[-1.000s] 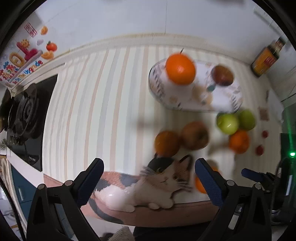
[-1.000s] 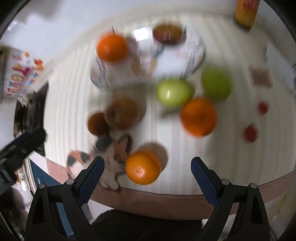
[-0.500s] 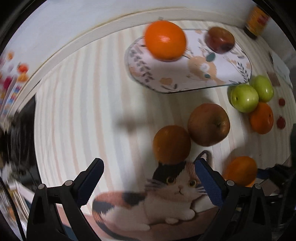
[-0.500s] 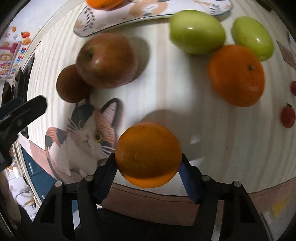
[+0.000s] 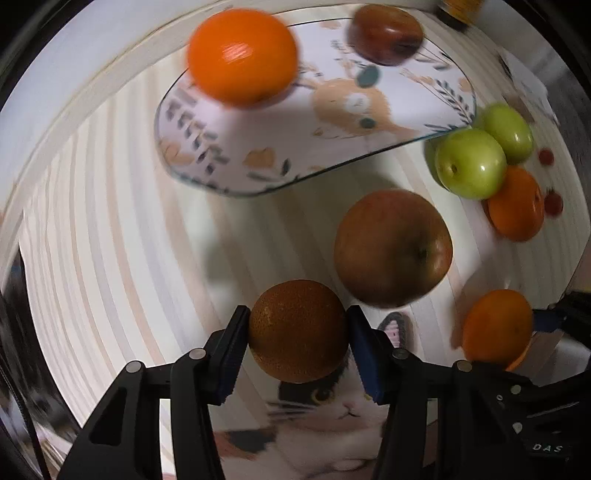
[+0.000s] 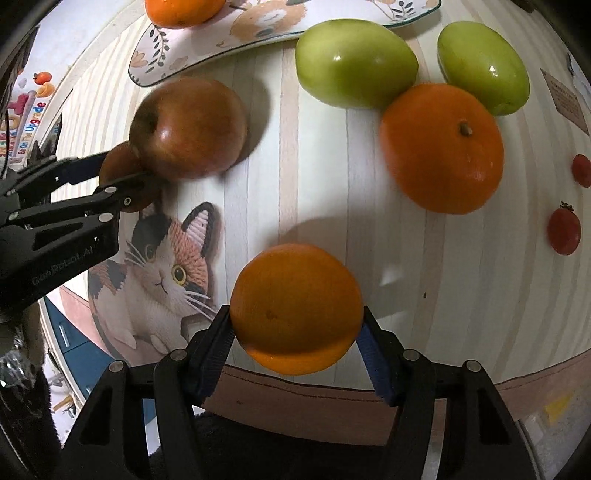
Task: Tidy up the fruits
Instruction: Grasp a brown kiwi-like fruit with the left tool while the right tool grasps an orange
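Your left gripper [image 5: 298, 341] has just been closing w/ the dark rough-skinned orange [image 5: 297, 330] between the jaws, and both pads now sit against its sides, so it's pinching that one right next to the reddish-brown apple [image 5: 393, 247]. Right gripper [image 6: 295, 332] is clamped on the bright orange [image 6: 295, 308] near the front edge of the striped mat [image 6: 424, 258]. IMO lift both straight up first, esp. the left, so you don't nudge the apple into a roll. Then carry them over to the patterned plate [image 5: 258, 155], where an orange [image 5: 242, 55] & a dark red fruit [image 5: 386, 33] already sit, and set them down in the bare middle.
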A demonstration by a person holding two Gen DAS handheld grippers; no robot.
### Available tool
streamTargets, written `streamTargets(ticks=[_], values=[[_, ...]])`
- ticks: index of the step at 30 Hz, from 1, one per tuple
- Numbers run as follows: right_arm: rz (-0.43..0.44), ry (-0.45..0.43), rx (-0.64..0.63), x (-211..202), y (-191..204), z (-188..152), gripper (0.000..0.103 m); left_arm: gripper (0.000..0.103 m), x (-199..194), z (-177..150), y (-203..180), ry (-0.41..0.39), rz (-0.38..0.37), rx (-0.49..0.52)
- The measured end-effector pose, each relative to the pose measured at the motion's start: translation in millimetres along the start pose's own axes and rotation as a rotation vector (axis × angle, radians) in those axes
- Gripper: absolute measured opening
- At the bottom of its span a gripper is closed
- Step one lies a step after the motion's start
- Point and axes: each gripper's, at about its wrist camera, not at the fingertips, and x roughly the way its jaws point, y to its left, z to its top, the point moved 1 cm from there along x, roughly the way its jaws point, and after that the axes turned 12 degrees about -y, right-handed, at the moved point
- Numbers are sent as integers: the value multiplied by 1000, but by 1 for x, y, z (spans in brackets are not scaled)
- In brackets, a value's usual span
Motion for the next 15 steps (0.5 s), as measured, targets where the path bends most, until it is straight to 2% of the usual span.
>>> streamTargets(ticks=[9,12,15], values=[[-15,-35,-31,-11,0,14,68,50,-20,-46,5,17,-59,-239],[9,-56,4,-14,-2,18,68,50,-13,-50,12,31,-73,-303],[28,-41,39,-14,-9,21,70,50,-15,-50,14,17,-77,-325]])
